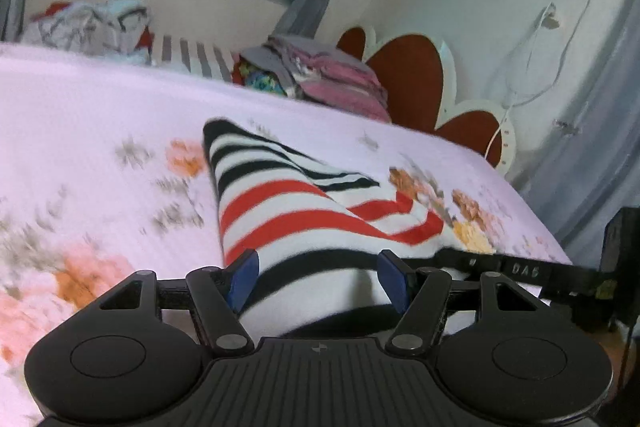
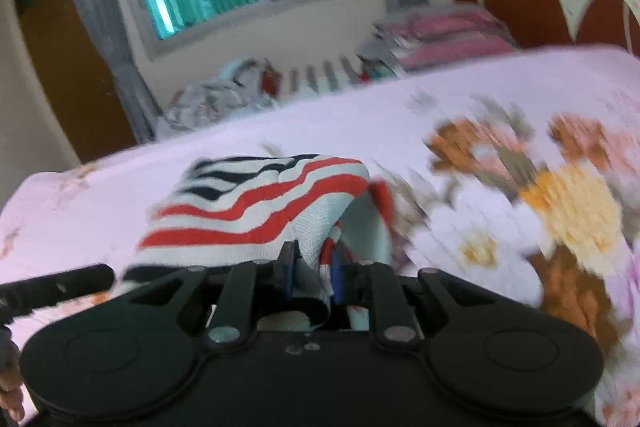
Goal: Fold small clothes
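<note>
- A small knitted striped garment point(image 1: 296, 211), white with red and black bands, lies on the bed point(image 1: 100, 115), nearer its close edge than the headboard end.
- The bed's cover is pale lilac with a fine ribbed weave and blurred orange, peach and grey flowers.
- The left tool point(image 1: 318, 277) stands wide apart; its blue pads point(image 1: 245, 277) flank the garment's near end without pressing it, and the cloth bulges up between them.
- The right tool point(image 2: 312, 277) is drawn narrow and pinches a gathered fold of the garment point(image 2: 260, 211), lifting its corner into a soft peak above the cover.
- From the left wrist view, a black bar of the other tool crosses the bed's right edge.
- At the bed's far edge sits a stack of folded clothes point(image 1: 340, 75), pink and grey, and a crumpled heap of laundry point(image 1: 92, 27) toward the far left corner.
- The headboard point(image 1: 404, 75) has scalloped cream borders around rust-red panels.
</note>
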Available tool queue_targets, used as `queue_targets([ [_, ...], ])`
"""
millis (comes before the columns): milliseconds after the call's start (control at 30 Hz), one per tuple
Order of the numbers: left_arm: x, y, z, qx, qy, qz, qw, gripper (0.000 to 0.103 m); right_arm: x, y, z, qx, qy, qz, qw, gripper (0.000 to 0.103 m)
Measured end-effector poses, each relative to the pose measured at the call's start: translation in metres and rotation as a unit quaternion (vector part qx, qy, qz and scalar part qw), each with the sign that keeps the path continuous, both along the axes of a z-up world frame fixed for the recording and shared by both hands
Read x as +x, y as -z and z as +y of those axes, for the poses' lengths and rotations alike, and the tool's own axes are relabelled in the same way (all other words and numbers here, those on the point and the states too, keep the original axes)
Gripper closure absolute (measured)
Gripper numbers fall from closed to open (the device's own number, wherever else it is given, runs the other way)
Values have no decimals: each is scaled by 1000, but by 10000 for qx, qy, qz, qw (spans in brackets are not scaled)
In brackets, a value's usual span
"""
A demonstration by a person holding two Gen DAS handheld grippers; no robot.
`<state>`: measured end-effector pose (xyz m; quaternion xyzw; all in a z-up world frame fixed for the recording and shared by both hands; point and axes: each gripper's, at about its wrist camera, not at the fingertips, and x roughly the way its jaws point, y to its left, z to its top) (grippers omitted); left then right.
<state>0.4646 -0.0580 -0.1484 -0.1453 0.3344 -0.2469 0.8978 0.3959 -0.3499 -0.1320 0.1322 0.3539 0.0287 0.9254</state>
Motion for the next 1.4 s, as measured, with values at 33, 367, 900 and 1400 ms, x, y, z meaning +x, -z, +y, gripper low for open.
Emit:
queue_targets([
  [33,1,5,-4,58,51,61,10000,39,-1,7,-3,93,61,90,9999,85],
  [367,1,17,-5,534,204,54,9984,38,-16,11,-19,916,120,396,9949,64],
  [900,-9,25,-2,474,132,415,9979,35,-82,18,-21,1233,333,609,9899,79],
  [1400,-22,26,-14,1122,227,390,9927,35,-84,23,-14,1254,802,754,9860,83],
])
